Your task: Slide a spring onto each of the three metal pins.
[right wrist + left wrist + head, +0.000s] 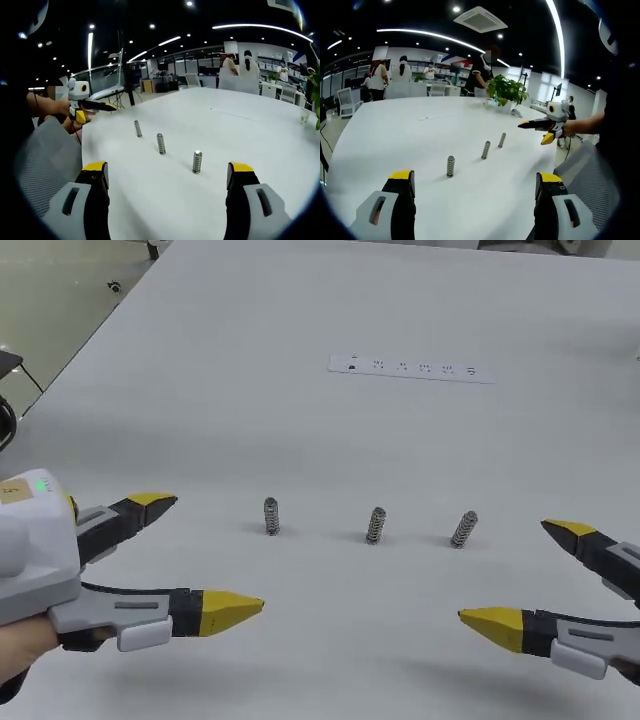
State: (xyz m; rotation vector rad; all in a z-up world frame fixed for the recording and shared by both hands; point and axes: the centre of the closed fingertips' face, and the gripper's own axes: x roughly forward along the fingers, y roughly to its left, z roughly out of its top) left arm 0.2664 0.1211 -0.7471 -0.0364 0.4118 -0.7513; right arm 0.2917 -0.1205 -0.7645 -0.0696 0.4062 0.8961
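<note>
1. The left gripper is hovering low over the white table at the near left of the head view. Its yellow-tipped jaws are spread wide with nothing between them.
2. The right gripper is hovering at the near right, its jaws gaping just as wide and carrying nothing.
3. Between the two grippers and a little farther along the table, three springs are standing upright in a row. The left spring, the middle spring and the right spring are sitting well apart from one another and from both grippers.
4. From above, the head view is also taking in a white power strip lying flat beyond the row.
5. The right gripper view is looking along the row from its right end, with the right spring nearest. There a pale pin tip is poking out of the coil's top, a detail too small to make out from the head view. The left gripper is showing at the far end of the row.
6. The left gripper view is looking from the opposite end, with the left spring nearest and the right gripper beyond the row. It is bringing in the room behind: a potted plant at the table's far edge and people standing past it.
</note>
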